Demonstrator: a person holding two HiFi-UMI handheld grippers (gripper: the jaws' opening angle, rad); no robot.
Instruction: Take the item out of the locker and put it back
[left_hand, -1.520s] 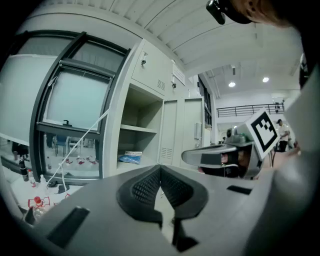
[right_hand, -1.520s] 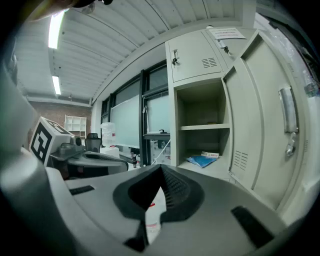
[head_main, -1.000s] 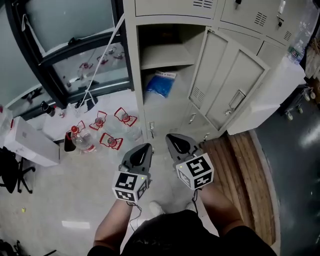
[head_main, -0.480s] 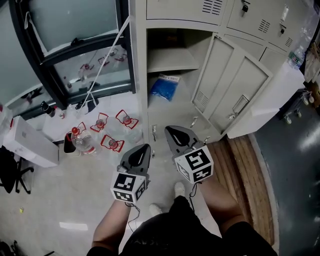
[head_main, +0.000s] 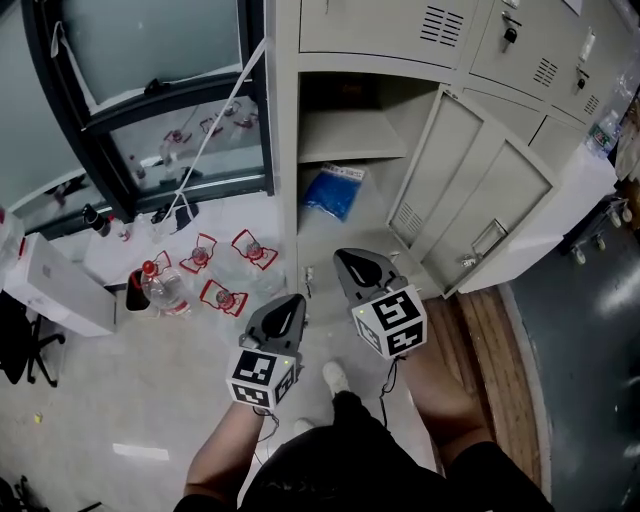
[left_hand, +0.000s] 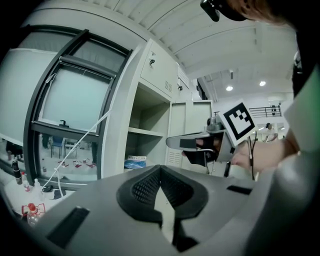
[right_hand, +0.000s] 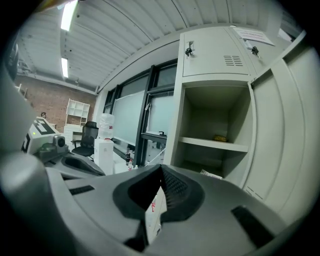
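While the left gripper (head_main: 286, 305) and right gripper (head_main: 350, 262) hold their jaws together on nothing, the bag (head_main: 333, 193) lies under the shelf (head_main: 350, 150) in the open locker (head_main: 285, 120). It is blue plastic, its white label end pointing deeper in, and its long axis is slanted.

Grippers: two, namely left gripper (head_main: 291, 300) and right gripper (head_main: 344, 261). Open locker (head_main: 285, 150): one, with one open door (head_main: 470, 200) and one shelf (head_main: 350, 150). Blue packet (head_main: 333, 192): one. Yellow item (right_hand: 220, 137) on shelf: one. Red-capped bottle (head_main: 160, 290) on floor: one. White box (head_main: 55, 290): one. Office chair (head_main: 18, 340): one.
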